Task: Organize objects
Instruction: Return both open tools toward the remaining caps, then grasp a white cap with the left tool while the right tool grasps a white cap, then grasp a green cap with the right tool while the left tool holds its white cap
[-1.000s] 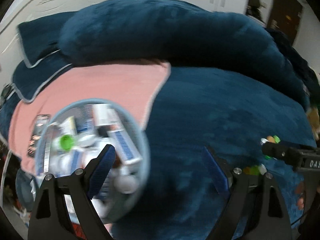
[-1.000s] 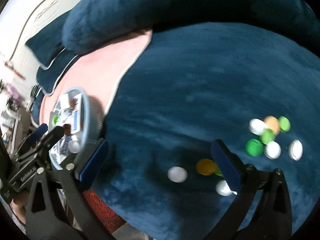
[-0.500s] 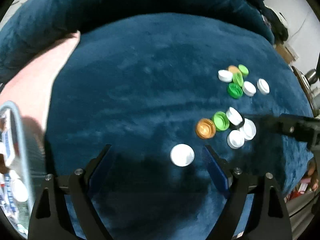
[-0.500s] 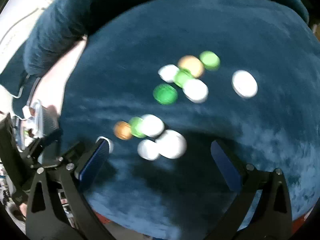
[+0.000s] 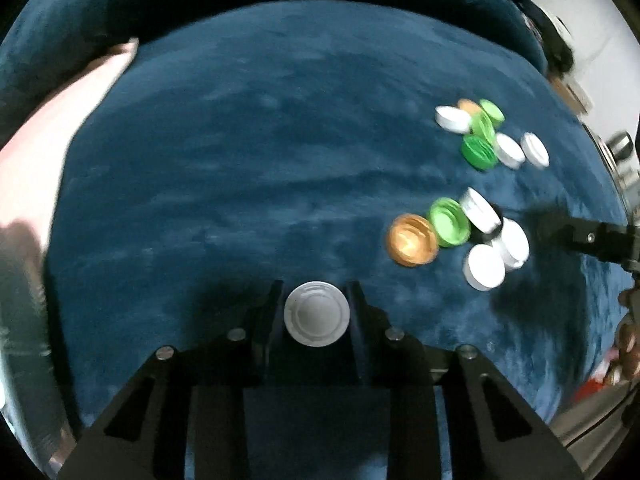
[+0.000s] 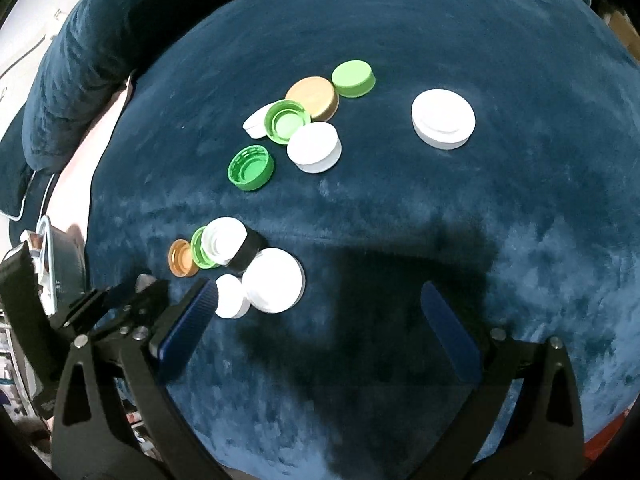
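While blur smears the left view's edges, the left gripper (image 5: 317,312) pinches a white cap (image 5: 317,314) between its jaws. Ahead of the right gripper (image 6: 320,312), jaws wide and empty, scattered caps (image 6: 276,280) lie on a blue plush blanket (image 6: 440,208); a black piece (image 6: 246,254) is half hidden.

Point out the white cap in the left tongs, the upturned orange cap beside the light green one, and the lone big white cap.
white cap (image 5: 316,314), left wrist view, top face.
upturned orange cap (image 5: 412,240), left wrist view, hollow inside.
lone white cap (image 6: 443,118), right wrist view, top face.
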A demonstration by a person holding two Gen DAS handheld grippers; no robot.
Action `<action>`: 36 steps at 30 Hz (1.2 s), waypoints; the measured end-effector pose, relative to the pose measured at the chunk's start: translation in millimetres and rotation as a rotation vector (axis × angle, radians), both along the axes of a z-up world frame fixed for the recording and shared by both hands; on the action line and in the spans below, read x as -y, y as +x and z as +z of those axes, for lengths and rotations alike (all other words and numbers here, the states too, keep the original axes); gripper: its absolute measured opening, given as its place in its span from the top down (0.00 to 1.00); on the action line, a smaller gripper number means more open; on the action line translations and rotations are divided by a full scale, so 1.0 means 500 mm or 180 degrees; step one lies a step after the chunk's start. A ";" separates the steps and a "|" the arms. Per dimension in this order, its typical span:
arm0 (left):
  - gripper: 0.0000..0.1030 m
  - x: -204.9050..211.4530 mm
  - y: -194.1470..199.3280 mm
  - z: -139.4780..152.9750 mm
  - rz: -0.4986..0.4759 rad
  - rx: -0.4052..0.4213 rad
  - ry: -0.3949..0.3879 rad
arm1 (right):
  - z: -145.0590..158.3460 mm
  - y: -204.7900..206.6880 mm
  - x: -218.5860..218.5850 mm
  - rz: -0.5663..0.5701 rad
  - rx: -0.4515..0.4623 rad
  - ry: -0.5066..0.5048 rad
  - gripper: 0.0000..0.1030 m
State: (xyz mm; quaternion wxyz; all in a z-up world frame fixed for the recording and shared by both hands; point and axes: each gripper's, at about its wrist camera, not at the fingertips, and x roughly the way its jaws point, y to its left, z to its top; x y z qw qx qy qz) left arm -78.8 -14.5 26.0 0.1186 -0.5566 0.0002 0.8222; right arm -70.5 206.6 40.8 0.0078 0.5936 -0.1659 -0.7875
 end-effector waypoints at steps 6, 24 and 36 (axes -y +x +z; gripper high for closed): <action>0.70 0.046 0.015 0.034 0.0231 -0.0124 0.0049 | 0.006 -0.019 0.032 0.0096 -0.0150 -0.0305 0.05; 0.70 0.092 0.026 0.072 0.0288 -0.0265 -0.0015 | 0.037 -0.038 0.127 0.0650 -0.0369 -0.0749 0.70; 0.70 0.102 0.030 0.076 0.0355 -0.0251 -0.0004 | 0.051 -0.028 0.132 0.0627 -0.0461 -0.1285 0.67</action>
